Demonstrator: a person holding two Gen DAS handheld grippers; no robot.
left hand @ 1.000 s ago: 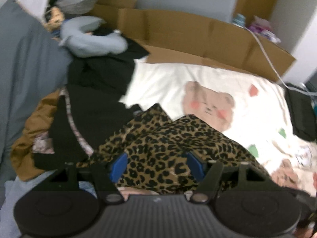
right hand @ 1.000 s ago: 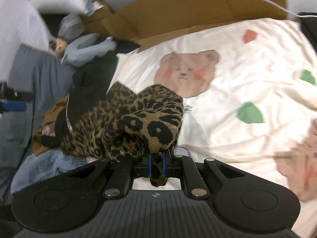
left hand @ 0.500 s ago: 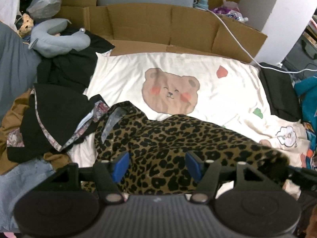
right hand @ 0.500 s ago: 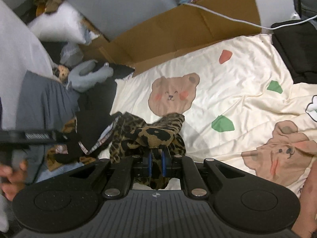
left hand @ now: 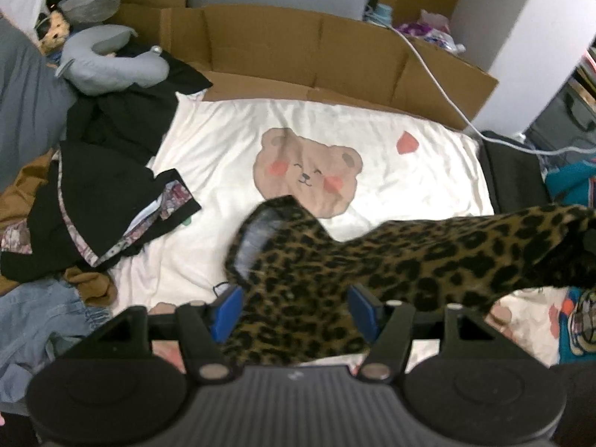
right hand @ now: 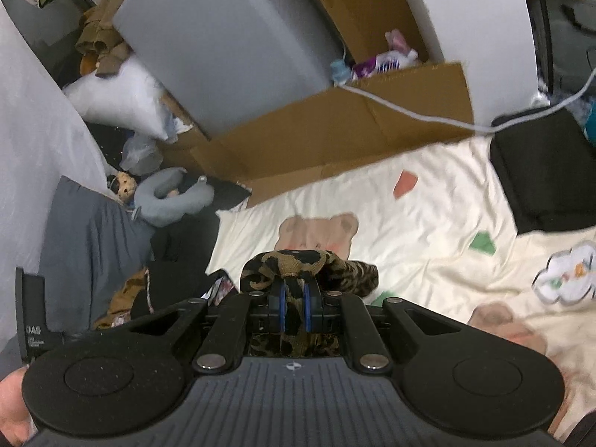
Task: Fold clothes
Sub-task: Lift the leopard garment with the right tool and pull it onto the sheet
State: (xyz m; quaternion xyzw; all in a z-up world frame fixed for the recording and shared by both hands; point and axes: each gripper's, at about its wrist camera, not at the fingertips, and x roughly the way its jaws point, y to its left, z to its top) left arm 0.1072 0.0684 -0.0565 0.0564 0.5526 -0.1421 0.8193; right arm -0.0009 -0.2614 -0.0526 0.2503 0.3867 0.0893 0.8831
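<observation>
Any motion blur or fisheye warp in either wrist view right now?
Left wrist: leopard-print garment is smeared with blur; the bear-print sheet stays sharp; black vignette at the corners. Right wrist: the sheet is softly blurred; the cardboard and walls bow strongly; the right tool is crisp.

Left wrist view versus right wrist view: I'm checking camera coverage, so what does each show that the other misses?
Only the left wrist view shows the leopard garment stretched rightward and the jeans. Only the right wrist view shows the white pillow and the right tongs clamped on leopard fabric. Both show the bear sheet, cardboard and grey neck pillow.
</observation>
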